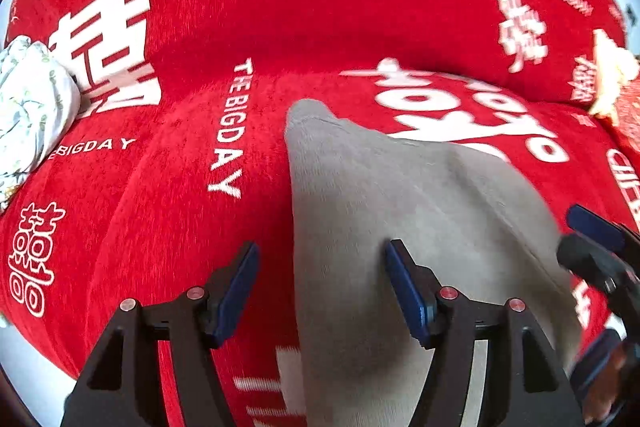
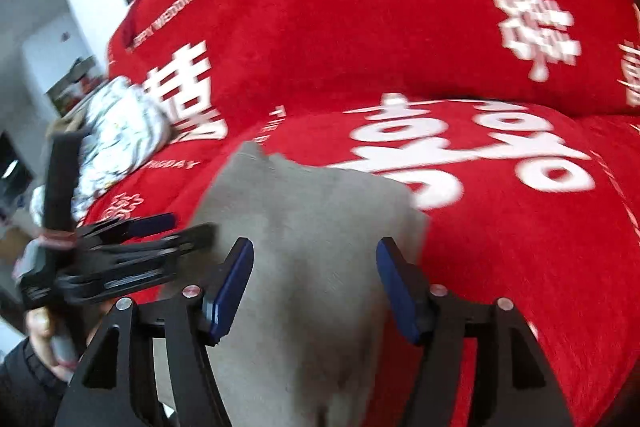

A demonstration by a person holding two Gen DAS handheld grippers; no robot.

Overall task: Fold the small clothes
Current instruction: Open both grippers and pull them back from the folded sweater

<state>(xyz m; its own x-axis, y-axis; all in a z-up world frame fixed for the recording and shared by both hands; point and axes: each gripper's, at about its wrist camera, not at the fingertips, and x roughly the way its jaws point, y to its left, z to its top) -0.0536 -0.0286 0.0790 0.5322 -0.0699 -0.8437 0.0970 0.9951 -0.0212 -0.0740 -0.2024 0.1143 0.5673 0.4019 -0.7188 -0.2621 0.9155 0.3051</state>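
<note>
A small grey garment (image 1: 400, 187) lies flat on the red seat, one corner pointing away from me. In the left wrist view my left gripper (image 1: 322, 247) hovers open over the garment's left edge, one finger above the red cover and the other above the grey cloth. My right gripper (image 1: 592, 239) shows at the right edge there. In the right wrist view my right gripper (image 2: 314, 245) stands open over the near part of the grey garment (image 2: 320, 195), with cloth below the gap and nothing pinched. My left gripper (image 2: 176, 227) reaches in from the left, blurred.
A red sofa cover (image 1: 280, 7) with white lettering spans seat and backrest. A floral cloth bundle (image 1: 28, 99) sits at the seat's left end, also the floral bundle (image 2: 120, 131). A pale yellow soft object (image 1: 612, 75) lies far right. A hand (image 2: 40, 331) holds the left gripper.
</note>
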